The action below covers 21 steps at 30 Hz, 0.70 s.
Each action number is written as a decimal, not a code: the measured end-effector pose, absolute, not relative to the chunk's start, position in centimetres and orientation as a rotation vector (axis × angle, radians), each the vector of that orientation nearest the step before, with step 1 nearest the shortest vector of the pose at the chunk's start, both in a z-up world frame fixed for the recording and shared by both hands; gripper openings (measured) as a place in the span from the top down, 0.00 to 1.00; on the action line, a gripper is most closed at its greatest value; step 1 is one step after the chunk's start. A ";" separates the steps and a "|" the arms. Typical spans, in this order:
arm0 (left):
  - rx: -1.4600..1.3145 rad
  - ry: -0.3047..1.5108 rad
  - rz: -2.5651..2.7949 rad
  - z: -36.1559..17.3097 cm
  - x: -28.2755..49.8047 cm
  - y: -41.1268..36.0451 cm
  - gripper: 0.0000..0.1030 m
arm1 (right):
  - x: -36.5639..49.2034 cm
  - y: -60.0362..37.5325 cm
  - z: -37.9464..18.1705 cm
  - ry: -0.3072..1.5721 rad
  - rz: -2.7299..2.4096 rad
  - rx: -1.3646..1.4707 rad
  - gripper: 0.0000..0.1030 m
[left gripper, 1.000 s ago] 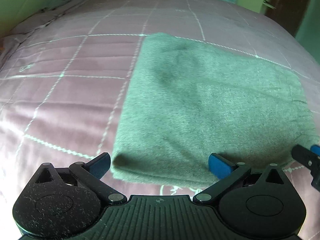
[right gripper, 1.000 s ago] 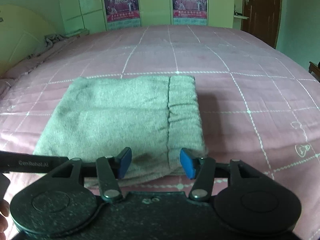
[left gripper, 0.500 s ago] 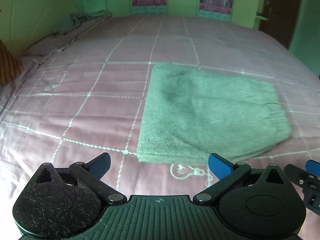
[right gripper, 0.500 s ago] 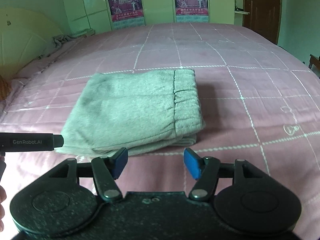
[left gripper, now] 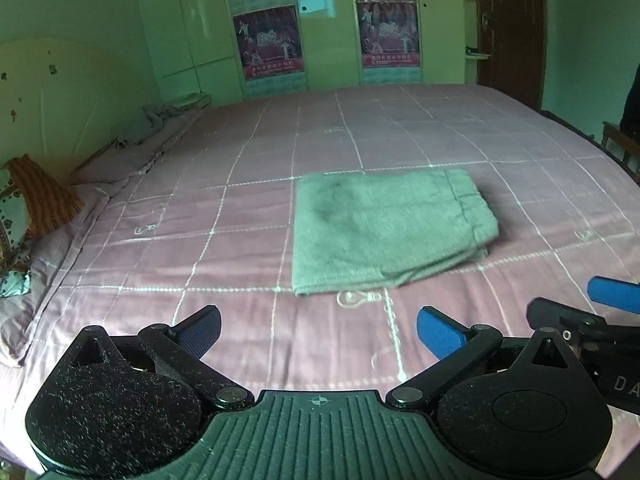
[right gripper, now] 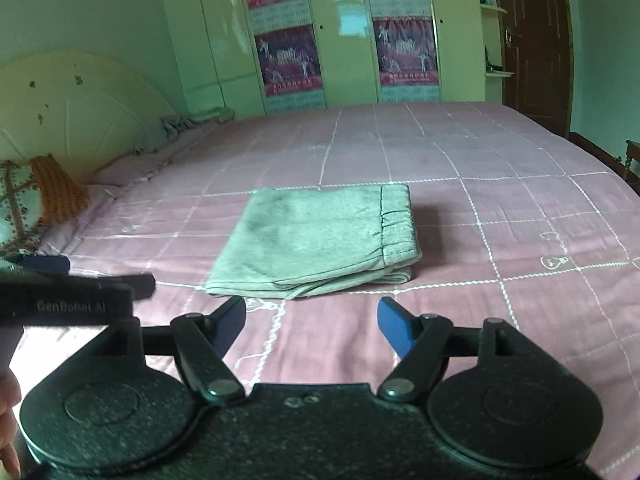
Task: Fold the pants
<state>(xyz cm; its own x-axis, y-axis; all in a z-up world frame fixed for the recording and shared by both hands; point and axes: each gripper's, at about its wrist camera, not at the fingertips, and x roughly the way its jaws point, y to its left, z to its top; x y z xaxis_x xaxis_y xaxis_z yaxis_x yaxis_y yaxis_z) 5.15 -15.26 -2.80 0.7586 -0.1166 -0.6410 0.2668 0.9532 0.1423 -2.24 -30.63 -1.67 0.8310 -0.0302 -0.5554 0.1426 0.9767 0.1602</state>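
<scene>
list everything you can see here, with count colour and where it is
pants: 1, grey-green, folded into a flat stack mid-bed, waistband to the right
bedspread: 1, pink with white grid lines, covering the bed
headboard: 1, cream, left wall
pillow: 1, orange striped, at the left by the headboard
posters: 2, dark red, on the pale wardrobe doors at the back
door: 1, dark brown, back right
left gripper: 1, black with blue pads, open, short of the pants
right gripper: 1, black with blue pads, open, short of the pants
</scene>
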 end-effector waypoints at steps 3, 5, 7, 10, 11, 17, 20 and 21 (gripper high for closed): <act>0.241 0.655 -0.218 -2.1 3.3 -14.8 0.00 | -4.0 -30.0 -1.2 0.568 -0.091 0.209 0.29; 0.247 0.628 -0.229 -1.5 2.0 -14.5 0.00 | -5.1 -29.7 -0.8 0.557 -0.086 0.213 0.28; 0.270 0.573 -0.256 -1.0 0.4 -14.2 0.00 | -6.3 -29.2 -0.3 0.537 -0.090 0.201 0.26; 0.342 0.563 -0.307 -0.3 -1.0 -14.4 0.00 | -7.9 -28.7 0.5 0.498 -0.117 0.166 0.24; 0.360 0.557 -0.319 -0.1 -1.5 -14.4 0.00 | -8.4 -28.6 0.6 0.491 -0.124 0.169 0.24; 0.262 0.622 -0.345 0.7 -2.2 -13.9 0.00 | -10.1 -28.4 1.1 0.449 -0.172 0.197 0.19; 0.103 0.645 -0.336 0.9 -2.8 -12.4 0.00 | -11.1 -28.8 1.4 0.414 -0.238 0.215 0.10; 0.060 0.638 -0.312 1.0 -3.1 -12.0 0.00 | -11.5 -28.9 1.6 0.402 -0.255 0.209 0.09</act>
